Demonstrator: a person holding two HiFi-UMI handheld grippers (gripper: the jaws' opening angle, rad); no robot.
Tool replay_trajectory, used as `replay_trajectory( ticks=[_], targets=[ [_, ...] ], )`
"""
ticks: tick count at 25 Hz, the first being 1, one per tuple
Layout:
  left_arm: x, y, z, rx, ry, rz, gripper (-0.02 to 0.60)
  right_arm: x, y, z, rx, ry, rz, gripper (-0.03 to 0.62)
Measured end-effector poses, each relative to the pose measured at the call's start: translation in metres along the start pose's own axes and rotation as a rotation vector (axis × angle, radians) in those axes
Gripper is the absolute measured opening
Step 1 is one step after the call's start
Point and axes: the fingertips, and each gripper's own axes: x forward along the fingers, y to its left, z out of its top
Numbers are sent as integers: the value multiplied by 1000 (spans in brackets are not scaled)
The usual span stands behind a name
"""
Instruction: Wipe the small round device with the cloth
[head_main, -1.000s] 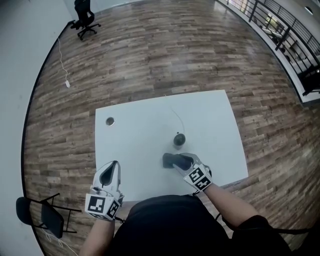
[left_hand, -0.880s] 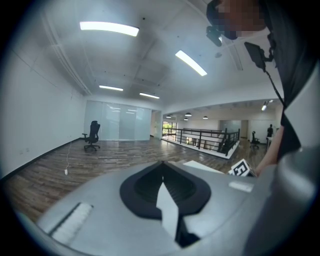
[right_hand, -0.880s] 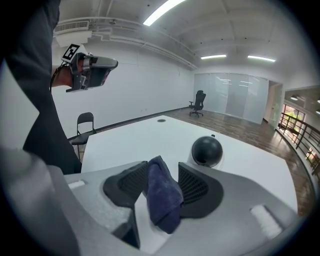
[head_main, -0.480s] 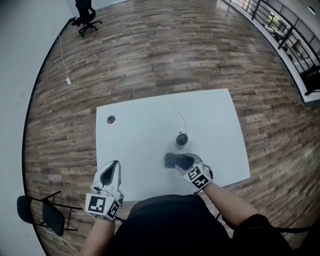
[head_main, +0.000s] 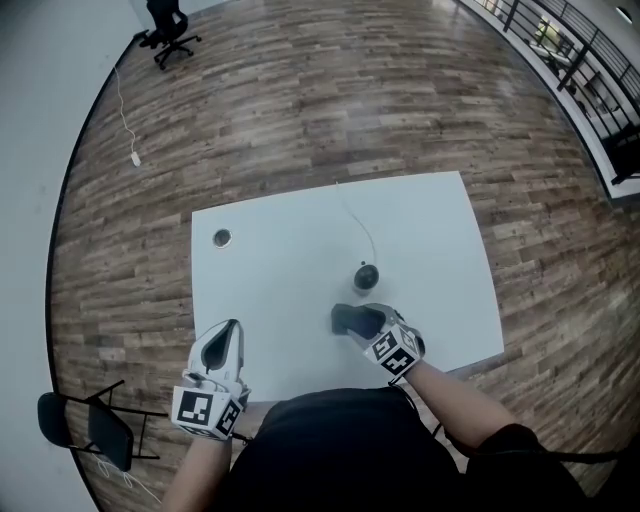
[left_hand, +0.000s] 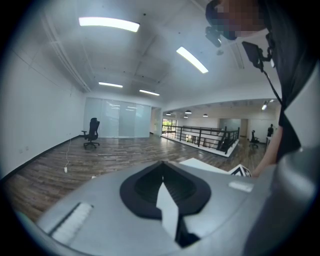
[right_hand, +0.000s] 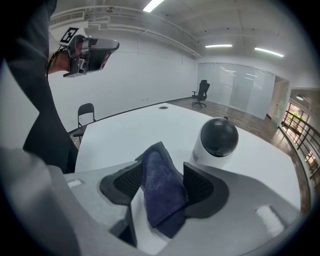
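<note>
The small round device (head_main: 367, 276), white with a black dome, stands upright on the white table (head_main: 280, 270); it also shows just past the right gripper's jaws (right_hand: 218, 138). A dark blue cloth (head_main: 350, 318) lies bunched in front of it, on the near side. My right gripper (head_main: 368, 325) is at the cloth and its jaws are opening. The cloth (right_hand: 157, 170) stands between the pads, leaning on the left one, with a gap at the right one. My left gripper (head_main: 225, 332) is shut and empty, held off the table's near left edge (left_hand: 161, 180).
A thin cable (head_main: 358, 230) runs from the device toward the table's far edge. A round grommet (head_main: 221, 237) sits at the far left of the table. A black chair (head_main: 90, 425) stands on the wood floor at the near left, a railing (head_main: 585, 60) at the far right.
The right gripper stays at the cloth beside the device with little movement. The left gripper has not moved. The whole view has drifted slightly.
</note>
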Motion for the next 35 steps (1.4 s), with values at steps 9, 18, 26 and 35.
replay_trajectory(
  ticks=[9,18,26,35],
  targets=[
    [-5,4,-4,-6,17,11,8,11,7,-11,-74,54,-5,268],
    [-16,8,-6,-22,25,46,8,20,11,-22,-88,110,1,270],
    [-26,12,-7,-33,26,74,8,25,12,-27,-52,127,10,230],
    [-27,13,-8,-55,12,72,8,27,-5,-29,151,161,70,100]
  ],
)
